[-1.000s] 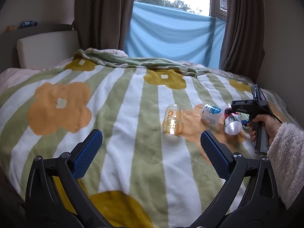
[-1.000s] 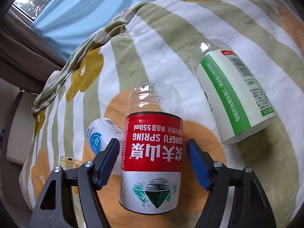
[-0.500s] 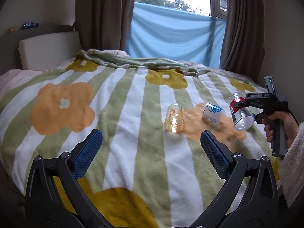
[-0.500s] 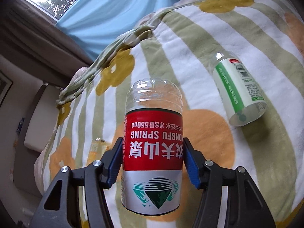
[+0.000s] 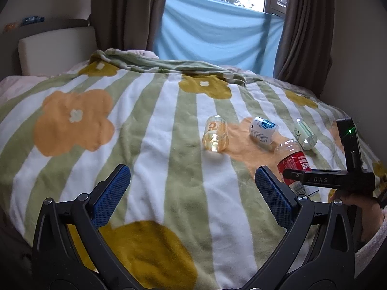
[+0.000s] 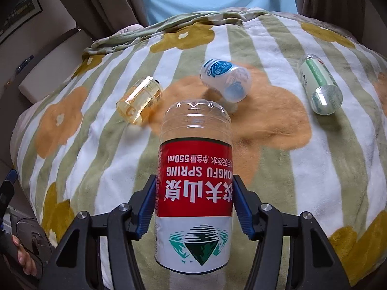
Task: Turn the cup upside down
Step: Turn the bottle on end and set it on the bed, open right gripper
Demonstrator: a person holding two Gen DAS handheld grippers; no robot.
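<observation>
My right gripper [image 6: 194, 200] is shut on the red-label cup [image 6: 194, 169], a cut plastic bottle held above the blanket with its clear rounded end pointing away from me. In the left wrist view the same red-label cup [image 5: 293, 164] shows at the right, clamped by the right gripper [image 5: 293, 177] under a person's hand [image 5: 355, 198]. My left gripper [image 5: 191, 193] hangs open over the near blanket, nothing between its blue pads.
A yellow clear cup [image 6: 139, 100], a blue-and-white cup [image 6: 226, 79] and a green-label cup [image 6: 319, 84] lie on their sides on the striped flowered blanket [image 6: 278, 169]. A headboard [image 5: 55, 48] and curtains [image 5: 125, 12] stand behind the bed.
The right gripper closed on the red-label cup, lifted it off the blanket and carried it nearer and leftward, swinging level. The left gripper stayed open and nearly still.
</observation>
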